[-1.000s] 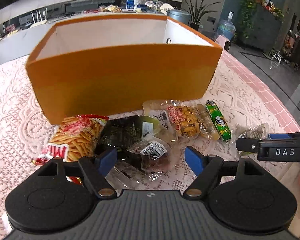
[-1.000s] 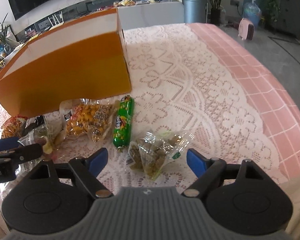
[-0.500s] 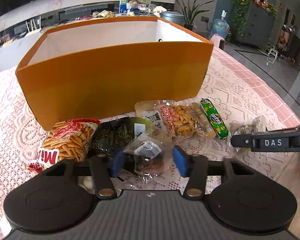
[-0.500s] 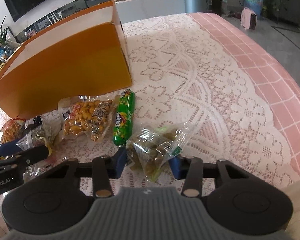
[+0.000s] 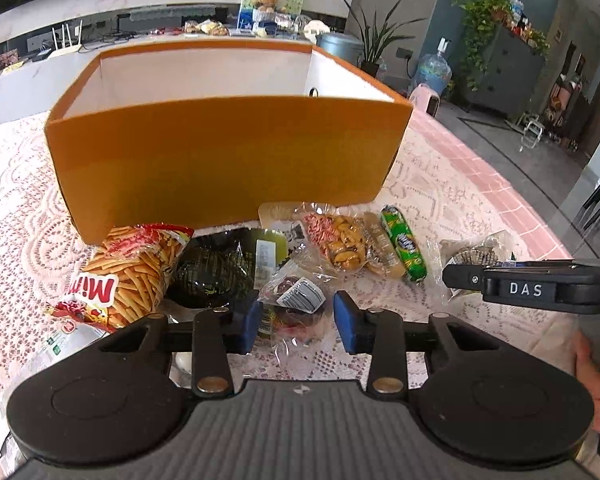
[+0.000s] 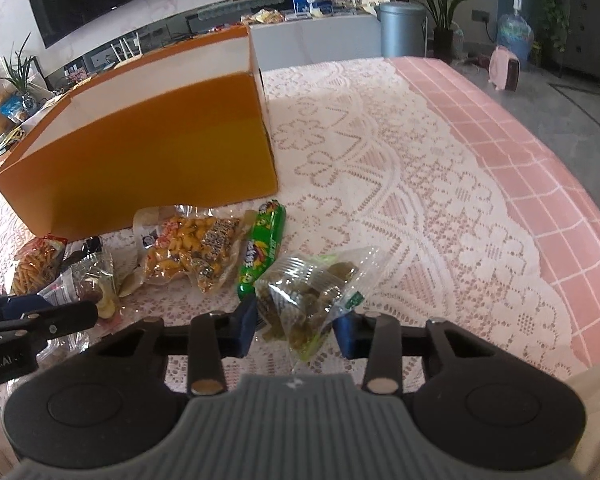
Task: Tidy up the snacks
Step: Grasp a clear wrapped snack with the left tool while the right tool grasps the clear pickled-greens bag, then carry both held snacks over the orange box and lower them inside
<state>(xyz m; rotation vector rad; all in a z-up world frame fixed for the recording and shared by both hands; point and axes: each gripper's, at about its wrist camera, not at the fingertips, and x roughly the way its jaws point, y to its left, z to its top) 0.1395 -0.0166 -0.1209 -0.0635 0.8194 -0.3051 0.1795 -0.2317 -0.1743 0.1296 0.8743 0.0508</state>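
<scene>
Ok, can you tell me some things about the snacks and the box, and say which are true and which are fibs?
1. The orange box is open on top. True.
2. The green sausage is inside the box. False: it lies on the tablecloth in front of the box.
3. The right gripper has a clear bag between its fingers. True.
4. The fries bag is blue. False: it is red and yellow.
5. The left gripper is around a small clear packet. True.
</scene>
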